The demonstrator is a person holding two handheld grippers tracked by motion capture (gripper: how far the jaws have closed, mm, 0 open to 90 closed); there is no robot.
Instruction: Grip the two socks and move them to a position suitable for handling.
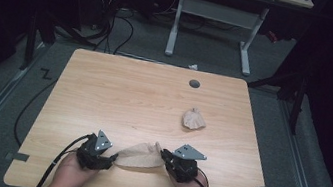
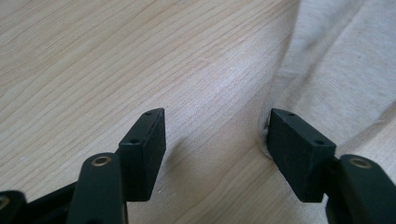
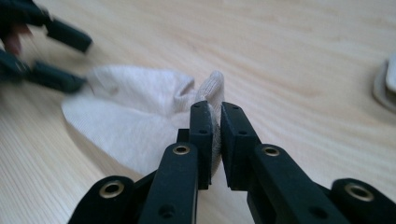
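Soft ribbed beige cloth [image 3: 135,121] lies on the matt, wood-grain table [image 1: 119,91].

Nothing readable anywhere here, no text, labels, brand marks or numbers on any surface that shows.

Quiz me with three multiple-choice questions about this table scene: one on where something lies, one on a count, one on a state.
1. Where does the crumpled beige cloth ball lie?
A. right half of the light wooden table
B. on the floor
C. between the tools

2. How many beige cloth pieces lie on the table?
A. one
B. two
C. four

3. What is the right tool doing?
A. standing open
B. clamping the flat beige cloth
C. holding a cup

Answers:
1. A, it sits near the dark round hole.
2. B, the ball plus the flat cloth.
3. B, fabric is pinched between its jaws.
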